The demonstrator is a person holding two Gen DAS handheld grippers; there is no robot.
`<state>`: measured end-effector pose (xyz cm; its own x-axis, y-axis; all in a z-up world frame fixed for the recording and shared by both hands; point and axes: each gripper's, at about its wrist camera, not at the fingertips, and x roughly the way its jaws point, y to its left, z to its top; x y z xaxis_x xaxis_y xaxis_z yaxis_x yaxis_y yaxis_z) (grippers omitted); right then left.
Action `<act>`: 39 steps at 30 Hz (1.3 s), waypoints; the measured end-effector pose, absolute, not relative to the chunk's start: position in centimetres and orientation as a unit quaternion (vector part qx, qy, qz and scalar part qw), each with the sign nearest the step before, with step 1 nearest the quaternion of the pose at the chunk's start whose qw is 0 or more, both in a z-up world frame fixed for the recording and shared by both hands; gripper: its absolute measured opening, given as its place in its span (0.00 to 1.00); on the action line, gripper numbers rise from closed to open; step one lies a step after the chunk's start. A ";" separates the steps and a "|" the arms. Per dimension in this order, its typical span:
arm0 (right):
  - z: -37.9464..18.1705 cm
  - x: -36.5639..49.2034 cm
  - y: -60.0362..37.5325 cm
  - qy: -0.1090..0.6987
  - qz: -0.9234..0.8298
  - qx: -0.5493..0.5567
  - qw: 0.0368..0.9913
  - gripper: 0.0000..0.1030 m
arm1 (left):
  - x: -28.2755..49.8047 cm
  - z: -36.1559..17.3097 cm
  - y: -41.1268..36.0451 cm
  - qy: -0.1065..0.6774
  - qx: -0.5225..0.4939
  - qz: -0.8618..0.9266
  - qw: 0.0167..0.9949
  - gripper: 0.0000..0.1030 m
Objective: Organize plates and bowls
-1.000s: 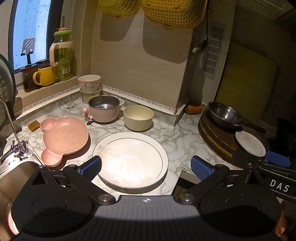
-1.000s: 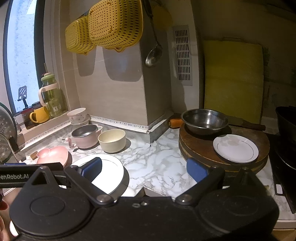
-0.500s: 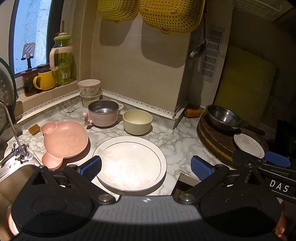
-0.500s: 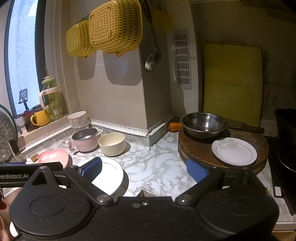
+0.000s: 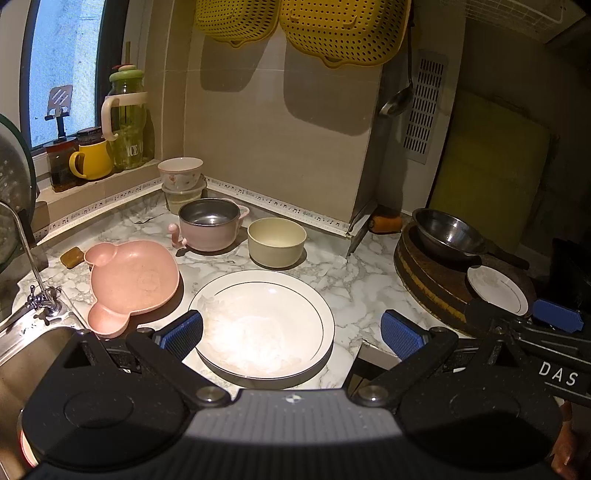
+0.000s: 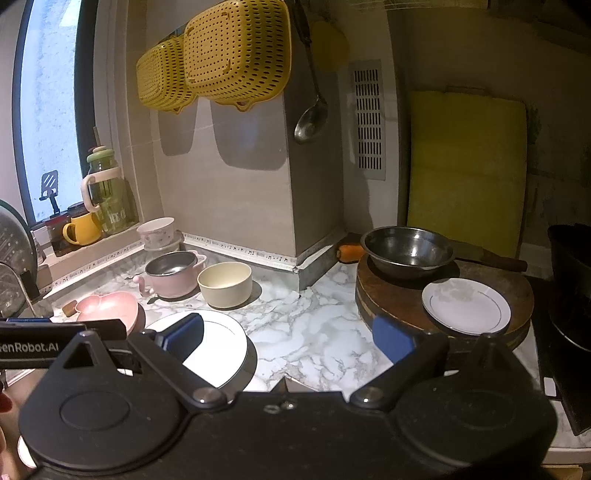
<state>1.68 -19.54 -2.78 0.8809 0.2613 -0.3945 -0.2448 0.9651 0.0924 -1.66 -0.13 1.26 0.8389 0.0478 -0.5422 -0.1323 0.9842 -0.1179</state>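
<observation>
A large white plate [image 5: 266, 325] [image 6: 218, 347] lies at the front of the marble counter, just ahead of my open left gripper [image 5: 291, 334]. To its left sits a pink bear-shaped plate [image 5: 133, 282] [image 6: 107, 310]. Behind stand a pink pot-like bowl [image 5: 208, 229] [image 6: 173, 273] with a steel inside and a cream bowl [image 5: 276, 242] [image 6: 224, 284]. Two small bowls [image 5: 181, 181] [image 6: 157, 230] are stacked in the corner. On the round wooden board [image 6: 402, 295] rest a steel bowl [image 6: 408, 251] [image 5: 448, 232] and a small white plate [image 6: 466, 306] [image 5: 496, 290]. My right gripper [image 6: 288, 338] is open and empty above the counter's front edge.
A sink [image 5: 22, 354] and tap [image 5: 40, 295] sit at the left. Jars, a yellow mug [image 5: 92, 160] and a green pitcher [image 5: 127, 122] line the windowsill. Yellow colanders [image 5: 306, 26] and a ladle [image 6: 312, 118] hang on the wall. A dark pot [image 6: 570, 284] stands at the far right.
Both grippers have drawn back and tilted up slightly, so the dishes sit a little farther away in each view. Nothing on the counter has moved; both stay open.
</observation>
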 end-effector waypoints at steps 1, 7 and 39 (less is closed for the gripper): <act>-2.8 1.6 -19.6 0.203 0.131 0.022 0.970 0.95 | -1.7 1.3 -0.1 0.280 -0.076 0.047 0.956 1.00; -2.8 1.4 -19.7 0.202 0.131 0.027 0.970 0.95 | -1.7 1.3 -0.1 0.282 -0.078 0.044 0.955 1.00; -6.0 16.5 -15.1 0.305 0.216 -0.022 0.927 0.90 | 7.2 -3.1 7.7 0.337 -0.119 0.158 0.921 1.00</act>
